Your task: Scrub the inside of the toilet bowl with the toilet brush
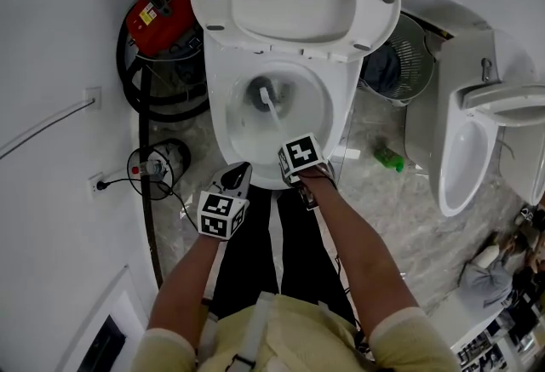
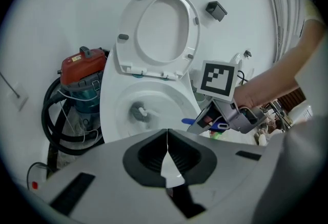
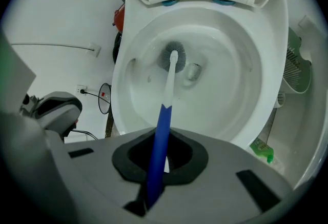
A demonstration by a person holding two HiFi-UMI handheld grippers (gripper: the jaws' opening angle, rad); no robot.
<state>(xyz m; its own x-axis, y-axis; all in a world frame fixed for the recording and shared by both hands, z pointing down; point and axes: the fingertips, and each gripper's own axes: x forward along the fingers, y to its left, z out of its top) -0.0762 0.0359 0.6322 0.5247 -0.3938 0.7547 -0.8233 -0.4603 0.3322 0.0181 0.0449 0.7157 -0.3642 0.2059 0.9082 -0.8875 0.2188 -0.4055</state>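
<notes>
A red vacuum cleaner [image 1: 157, 8] crowds the left rim of the toilet bowl [image 1: 223, 119]. The left gripper [image 2: 166, 152], jaws pressed together on nothing, hangs just off the front rim. The right gripper [image 3: 160, 154] clamps the blue handle of the toilet brush [image 3: 169, 84], whose bristles sit at the drain, mid-bowl. A green bottle [image 1: 388, 159] lies on the floor to the right.

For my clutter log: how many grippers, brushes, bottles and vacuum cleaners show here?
Grippers: 2, left gripper and right gripper
Brushes: 1, the toilet brush
Bottles: 1, the green bottle
Vacuum cleaners: 1, the red vacuum cleaner
Total: 5
</notes>
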